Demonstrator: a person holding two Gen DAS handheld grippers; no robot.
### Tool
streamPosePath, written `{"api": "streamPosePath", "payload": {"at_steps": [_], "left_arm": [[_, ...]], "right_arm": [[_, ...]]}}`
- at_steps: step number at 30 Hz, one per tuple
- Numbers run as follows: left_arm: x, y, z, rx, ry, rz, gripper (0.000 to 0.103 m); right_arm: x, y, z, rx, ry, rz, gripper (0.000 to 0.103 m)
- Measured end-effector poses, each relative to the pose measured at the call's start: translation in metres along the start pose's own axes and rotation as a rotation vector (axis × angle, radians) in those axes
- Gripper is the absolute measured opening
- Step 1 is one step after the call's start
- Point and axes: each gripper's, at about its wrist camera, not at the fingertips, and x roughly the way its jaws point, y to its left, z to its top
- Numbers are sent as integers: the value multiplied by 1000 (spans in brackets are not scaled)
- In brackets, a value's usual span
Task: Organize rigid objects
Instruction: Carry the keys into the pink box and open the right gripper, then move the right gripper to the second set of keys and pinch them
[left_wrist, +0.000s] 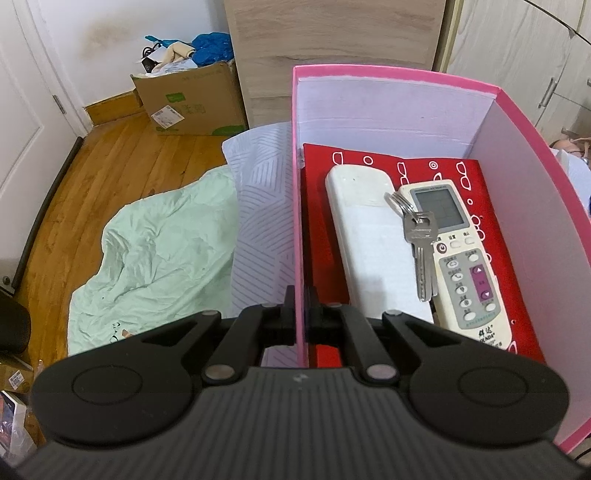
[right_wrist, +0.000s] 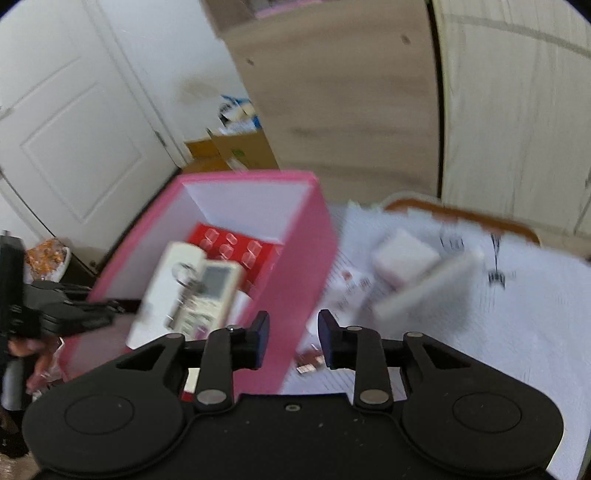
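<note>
Matt pink card box (left_wrist: 399, 70), shiny metal keys (left_wrist: 421, 240), smooth plastic remote (left_wrist: 469, 273), glossy wood floor (left_wrist: 110, 162)

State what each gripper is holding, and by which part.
The left gripper is shut on the pink box, its fingers pinching the box's left side wall near the rim. The right gripper is open and holds nothing.

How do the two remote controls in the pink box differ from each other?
The plain white remote shows a blank surface with no buttons or screen visible; the buttoned remote shows a grey display and rows of buttons. The keys lie across both, their ring reaching the plain one. Both lie flat, side by side, on the red item in the pink box.
</note>
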Motion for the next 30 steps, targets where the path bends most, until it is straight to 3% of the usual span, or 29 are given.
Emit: {"api": "streamPosePath", "payload": {"at_steps": [2, 7, 10, 22, 28, 29, 30], "left_arm": [[0, -1, 0, 0, 0, 4, 3], [0, -1, -1, -1, 0, 9, 3], [0, -1, -1, -1, 0, 9, 3], [-2, -1, -1, 3, -2, 16, 3], [-5, -2, 0, 10, -4, 17, 3], [-5, -2, 0, 11, -5, 18, 3], [-6, -2, 0, 13, -4, 18, 3]], "right_arm": [[11, -10, -8, 3, 32, -4, 43], [43, -31, -21, 103, 119, 31, 43], [54, -32, -27, 99, 135, -22, 44], [81, -13, -25, 89, 67, -170, 51], [81, -5, -29, -76, 58, -210, 51], [81, -2, -30, -114, 62, -219, 46], [82, -1, -31, -139, 86, -229, 24]]}}
